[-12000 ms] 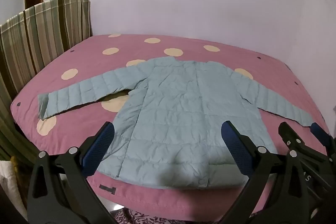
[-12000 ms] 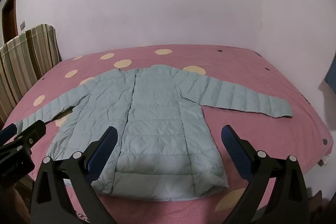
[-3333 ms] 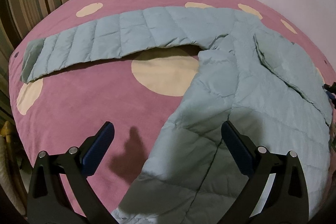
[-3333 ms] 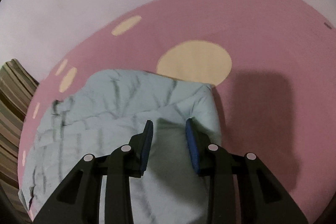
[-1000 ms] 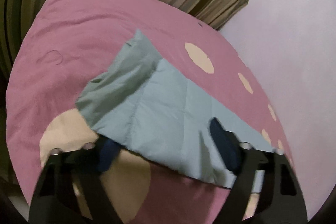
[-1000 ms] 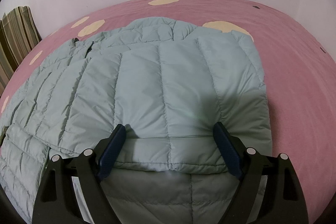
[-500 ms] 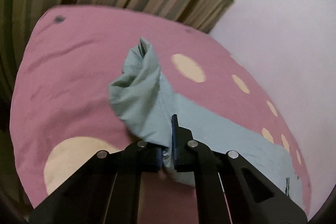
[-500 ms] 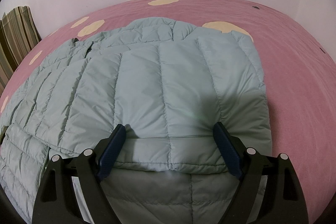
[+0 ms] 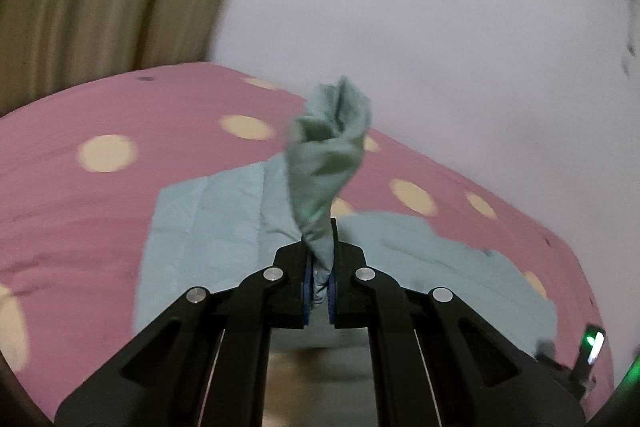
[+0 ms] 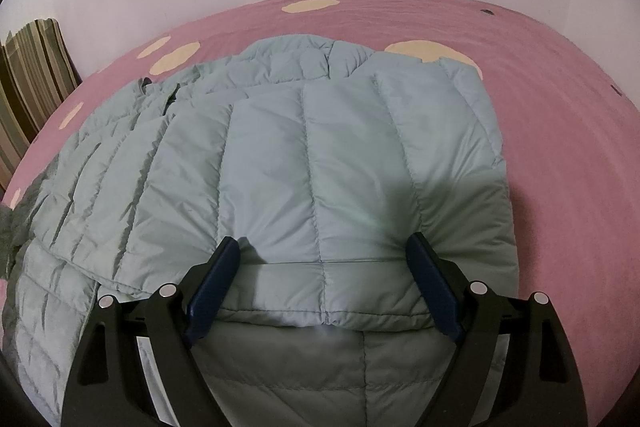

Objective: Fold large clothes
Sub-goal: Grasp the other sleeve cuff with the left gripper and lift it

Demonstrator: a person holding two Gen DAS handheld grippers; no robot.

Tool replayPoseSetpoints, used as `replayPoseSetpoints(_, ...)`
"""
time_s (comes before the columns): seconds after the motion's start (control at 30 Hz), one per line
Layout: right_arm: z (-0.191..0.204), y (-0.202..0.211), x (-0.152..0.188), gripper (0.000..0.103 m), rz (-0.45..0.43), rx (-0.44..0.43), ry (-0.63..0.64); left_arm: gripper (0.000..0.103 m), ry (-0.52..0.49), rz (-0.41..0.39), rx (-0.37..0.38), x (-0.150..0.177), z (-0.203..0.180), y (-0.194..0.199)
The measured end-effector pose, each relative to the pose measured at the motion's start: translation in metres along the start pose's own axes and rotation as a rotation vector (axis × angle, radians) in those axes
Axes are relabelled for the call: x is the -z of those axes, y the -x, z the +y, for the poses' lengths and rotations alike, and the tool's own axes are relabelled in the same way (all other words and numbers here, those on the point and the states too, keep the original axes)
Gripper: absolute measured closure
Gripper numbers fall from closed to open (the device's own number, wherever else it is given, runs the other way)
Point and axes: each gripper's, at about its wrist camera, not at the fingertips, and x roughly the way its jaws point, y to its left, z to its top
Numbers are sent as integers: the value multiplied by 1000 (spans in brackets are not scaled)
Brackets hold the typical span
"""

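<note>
A pale blue quilted jacket lies on a pink bed with cream dots. My left gripper is shut on the end of the jacket's sleeve, which stands up bunched above the jaws, lifted off the bed. The rest of that sleeve trails down to the bedcover. In the right wrist view, the other sleeve is folded across the jacket's body. My right gripper stands open just above that folded sleeve's cuff end, its blue pads either side of the fabric without pressing on it.
The pink bedcover stretches to the right of the jacket. A striped headboard or cushion stands at the far left of the bed. A pale wall runs behind it. A green light glows at the left view's lower right.
My left gripper closed on the sleeve's cuff end, then lifted and swung it away from the bed's corner toward the jacket's body. The right gripper and the folded sleeve under it have not moved.
</note>
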Motion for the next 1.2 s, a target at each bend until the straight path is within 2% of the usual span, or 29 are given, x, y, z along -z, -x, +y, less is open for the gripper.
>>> replayPoseSetpoints(0.27, 1, 2, 2, 19, -5, -8, -16, 98, -175, 157, 148, 39, -131, -60)
replayPoseSetpoints(0.47, 0, 2, 2, 19, -8, -17, -28, 98, -318, 273, 186, 86, -184, -92)
replayPoseSetpoints(0.63, 0, 2, 3, 19, -10, -19, -33, 96, -371, 361, 162, 121, -185, -108)
replayPoseSetpoints(0.73, 0, 2, 2, 18, -11, -20, -34, 84, -377, 358, 165, 125, -189, -104)
replayPoseSetpoints(0.87, 0, 2, 2, 19, -11, -19, -33, 58, -371, 339, 177, 120, -197, -88)
replayPoseSetpoints(1.07, 1, 2, 2, 19, -11, -16, -30, 45, -352, 335, 213, 114, -192, -55)
replayPoseSetpoints(1.2, -1, 8, 1, 19, -16, -22, -37, 40, -355, 299, 202, 106, -171, -32)
